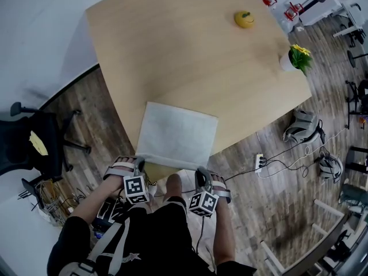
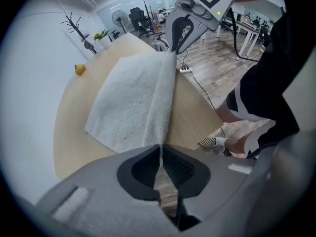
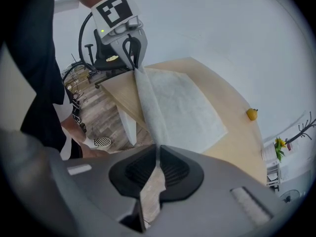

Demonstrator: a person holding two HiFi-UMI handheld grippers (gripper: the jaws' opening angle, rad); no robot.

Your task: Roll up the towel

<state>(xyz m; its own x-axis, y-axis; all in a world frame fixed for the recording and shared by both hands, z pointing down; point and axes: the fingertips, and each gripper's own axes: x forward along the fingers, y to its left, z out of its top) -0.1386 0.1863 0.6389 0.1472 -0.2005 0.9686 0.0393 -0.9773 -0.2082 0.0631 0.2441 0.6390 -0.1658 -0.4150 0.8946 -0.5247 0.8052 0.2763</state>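
Observation:
A pale grey towel lies flat on the near corner of the wooden table, its near edge drawn past the table's edge. My left gripper is shut on the towel's near left corner, and my right gripper is shut on its near right corner. In the left gripper view the towel runs as a raised fold from my own jaws to the right gripper. The right gripper view shows the same fold of towel pinched in its jaws, stretched across to the left gripper.
A yellow fruit sits on the table's far side, and a potted yellow flower stands at its right edge. A black office chair stands to the left. A power strip and cables lie on the wood floor at right.

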